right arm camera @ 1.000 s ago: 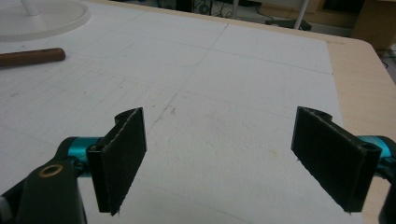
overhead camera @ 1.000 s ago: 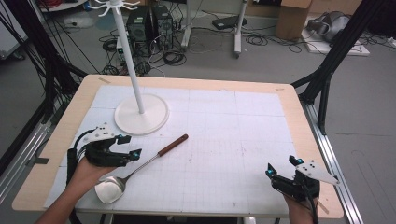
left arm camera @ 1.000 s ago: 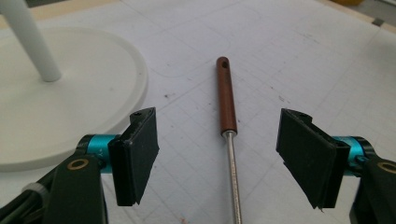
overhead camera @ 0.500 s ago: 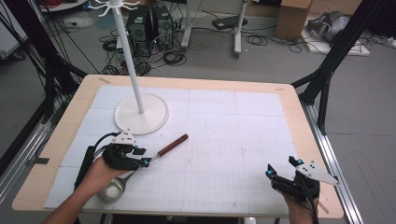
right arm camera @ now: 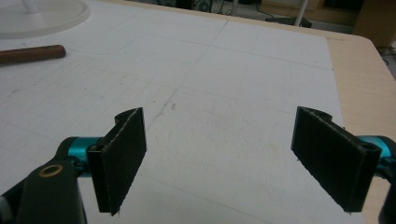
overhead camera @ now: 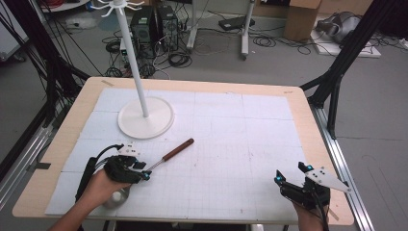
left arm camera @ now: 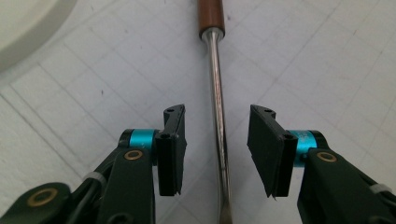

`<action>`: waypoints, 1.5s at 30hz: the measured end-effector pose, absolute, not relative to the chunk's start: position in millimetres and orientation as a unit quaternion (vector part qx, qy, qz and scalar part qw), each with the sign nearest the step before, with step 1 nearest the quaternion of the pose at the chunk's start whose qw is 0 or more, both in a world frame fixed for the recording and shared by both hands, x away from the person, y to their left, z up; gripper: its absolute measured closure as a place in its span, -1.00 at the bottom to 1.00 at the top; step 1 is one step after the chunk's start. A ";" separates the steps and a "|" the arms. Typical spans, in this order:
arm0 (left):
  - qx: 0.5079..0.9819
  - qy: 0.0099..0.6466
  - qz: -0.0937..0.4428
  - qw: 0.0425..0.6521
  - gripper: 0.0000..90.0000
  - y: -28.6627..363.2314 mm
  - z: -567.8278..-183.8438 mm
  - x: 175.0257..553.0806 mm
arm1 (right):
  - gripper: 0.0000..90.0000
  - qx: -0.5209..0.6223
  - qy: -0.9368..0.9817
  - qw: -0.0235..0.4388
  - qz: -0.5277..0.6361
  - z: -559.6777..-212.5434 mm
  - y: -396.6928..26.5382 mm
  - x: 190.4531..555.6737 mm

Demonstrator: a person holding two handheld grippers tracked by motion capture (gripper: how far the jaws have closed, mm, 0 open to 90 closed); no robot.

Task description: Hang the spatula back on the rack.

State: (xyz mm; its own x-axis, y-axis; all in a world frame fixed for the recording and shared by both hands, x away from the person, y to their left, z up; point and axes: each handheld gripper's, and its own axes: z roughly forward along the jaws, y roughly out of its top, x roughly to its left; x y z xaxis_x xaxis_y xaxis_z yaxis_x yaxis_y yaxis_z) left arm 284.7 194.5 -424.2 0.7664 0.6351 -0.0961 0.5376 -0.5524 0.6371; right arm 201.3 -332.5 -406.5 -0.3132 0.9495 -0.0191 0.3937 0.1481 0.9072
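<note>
Closing in on the ladle [overhead camera: 159, 160], the left gripper [overhead camera: 144, 174] is working at the very start of the job, by my reading: the utensil is lying flat on the white gridded mat [overhead camera: 240, 144] at the near left, its brown wooden handle [overhead camera: 179, 148] pointing far and right toward the middle of the table, its bowl [overhead camera: 117, 198] peeking out at the near edge beneath the person's left hand [overhead camera: 103, 185]. Nothing is lifted yet. The white hook stand [overhead camera: 145, 118] is waiting just beyond, at the far left, with nothing touching it, so picking up and whatever follows are all left to do.

In the left gripper view, the left gripper [left arm camera: 217, 154] is straddling the steel shaft [left arm camera: 219, 140], its jaws having just been closing and now standing partly open, with a visible gap on either side of the metal; the pads are not pressing on it yet.

The right gripper [overhead camera: 288, 177] is resting at the near right corner, well apart from the ladle. In the right gripper view, the right gripper [right arm camera: 219, 154] is holding its jaws wide apart over bare mat, gripping nothing.
</note>
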 end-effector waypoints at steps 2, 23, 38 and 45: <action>0.879 0.337 0.075 0.329 0.26 195.3 -426.2 282.5 | -0.62 0.488 0.686 0.323 0.432 -406.6 -332.6 202.0; 0.878 0.337 0.091 0.327 0.83 195.0 -430.4 273.7 | -0.62 0.495 0.683 0.323 0.429 -406.9 -334.5 201.0; 0.873 0.352 0.083 0.327 0.87 195.4 -429.7 275.0 | -0.62 0.495 0.683 0.324 0.429 -407.4 -335.7 201.3; 0.867 0.351 0.078 0.345 0.87 200.4 -428.6 274.9 | -0.62 0.497 0.680 0.325 0.430 -407.5 -337.4 200.8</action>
State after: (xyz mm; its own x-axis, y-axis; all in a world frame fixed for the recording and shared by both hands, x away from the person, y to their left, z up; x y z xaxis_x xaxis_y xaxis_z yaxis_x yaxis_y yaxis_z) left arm 274.9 200.4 -428.6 0.7414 0.6624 -0.1074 0.5555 -0.5160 0.6521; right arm 200.8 -337.4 -407.5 -0.2943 0.9556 -0.0140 0.3972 0.1357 0.9077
